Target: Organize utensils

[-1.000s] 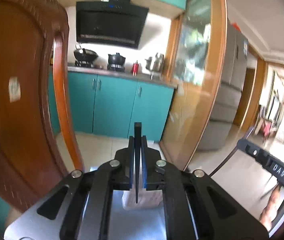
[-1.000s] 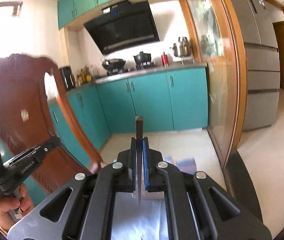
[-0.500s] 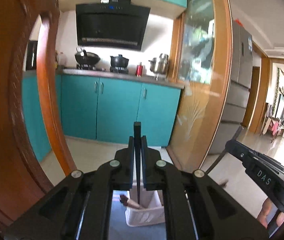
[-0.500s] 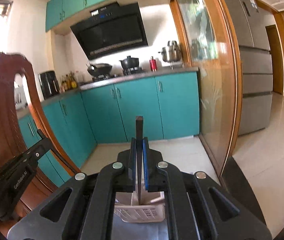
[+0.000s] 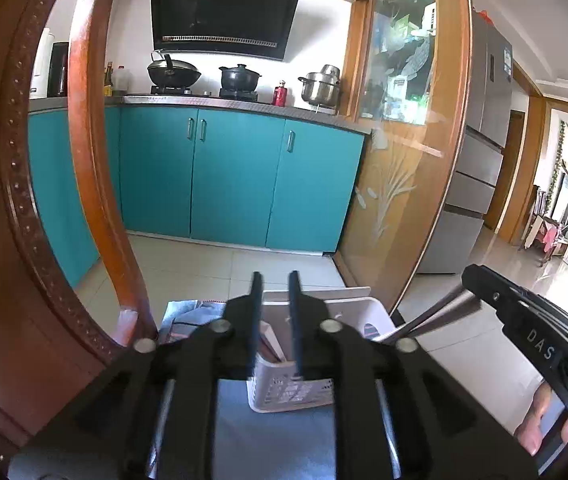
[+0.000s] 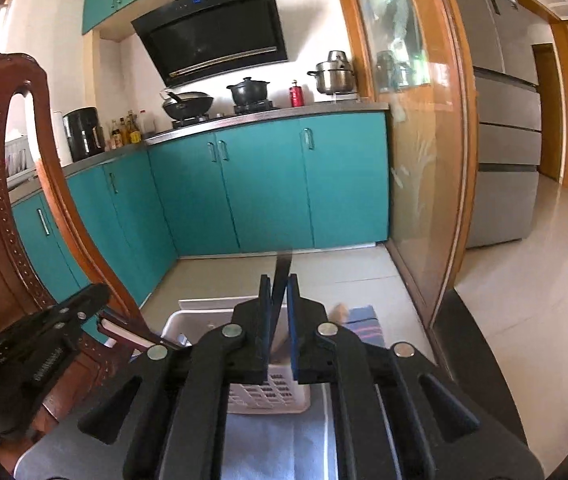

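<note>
Both grippers hovering over the white basket (image 5: 358,314)

My left gripper (image 5: 272,316) is spreading its fingers empty; my right gripper (image 6: 279,316) is pinching a dark utensil (image 6: 282,276).

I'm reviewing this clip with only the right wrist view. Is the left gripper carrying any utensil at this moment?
Observer: No. The left gripper has its jaws apart with nothing between them.
Operator: What is the dark strip in the right gripper?
Observer: Seen side-on it is flat and silvery, sloping down toward the white basket.
Operator: Is anything in that basket?
Observer: A brown-and-pale handle stands inside it.
</note>
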Demonstrator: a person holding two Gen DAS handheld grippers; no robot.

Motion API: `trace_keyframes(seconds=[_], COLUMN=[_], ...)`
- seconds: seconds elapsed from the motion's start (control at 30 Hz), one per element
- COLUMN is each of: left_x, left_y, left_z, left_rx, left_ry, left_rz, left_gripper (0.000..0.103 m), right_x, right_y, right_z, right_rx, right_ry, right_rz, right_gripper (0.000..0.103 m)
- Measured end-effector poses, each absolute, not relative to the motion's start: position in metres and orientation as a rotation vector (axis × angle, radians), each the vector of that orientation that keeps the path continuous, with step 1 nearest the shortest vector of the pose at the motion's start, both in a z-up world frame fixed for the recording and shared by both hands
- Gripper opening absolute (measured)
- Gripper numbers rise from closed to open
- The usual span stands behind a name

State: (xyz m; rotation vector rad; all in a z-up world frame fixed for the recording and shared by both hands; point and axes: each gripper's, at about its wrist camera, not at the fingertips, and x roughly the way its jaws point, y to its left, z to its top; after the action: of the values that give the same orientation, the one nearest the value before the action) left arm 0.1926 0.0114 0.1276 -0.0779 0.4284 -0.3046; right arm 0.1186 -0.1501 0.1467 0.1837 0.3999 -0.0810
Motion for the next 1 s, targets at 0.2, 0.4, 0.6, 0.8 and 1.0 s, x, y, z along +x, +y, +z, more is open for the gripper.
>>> trace_keyframes(seconds=[0.2,0.4,0.6,0.8,1.0], left_x=[0.133,0.082,0.057,0.052,0.04], left_y=[0.032,0.04,0.038,0.037,0.047], left_z=[0.129,0.08,0.03,0.006,0.018], left_rx=[-0.093,-0.017,0.076,0.07,0.043], left_ry=[0.358,0.355,0.382,0.506,0.423], left_rz=[-0.297,-0.23,-0.211,-0.207,-0.185], left_gripper=[0.059,0.086,0.096,0.1,0.1], right_x=[0.054,-0.009,-0.028,-0.024,-0.026], right_y=[-0.155,-0.149,-0.144,-0.12,-0.113], right_z=[0.161,0.122,0.045,0.026,0.028], right_rx=[0.203,0.149,0.103,-0.018,-0.043], right_ry=[0.293,0.249,0.36,0.451,0.432], right_rz=[-0.062,-0.063,-0.145,-0.12,-0.112], right_gripper=[0.039,0.075,0.094,0.096,0.097])
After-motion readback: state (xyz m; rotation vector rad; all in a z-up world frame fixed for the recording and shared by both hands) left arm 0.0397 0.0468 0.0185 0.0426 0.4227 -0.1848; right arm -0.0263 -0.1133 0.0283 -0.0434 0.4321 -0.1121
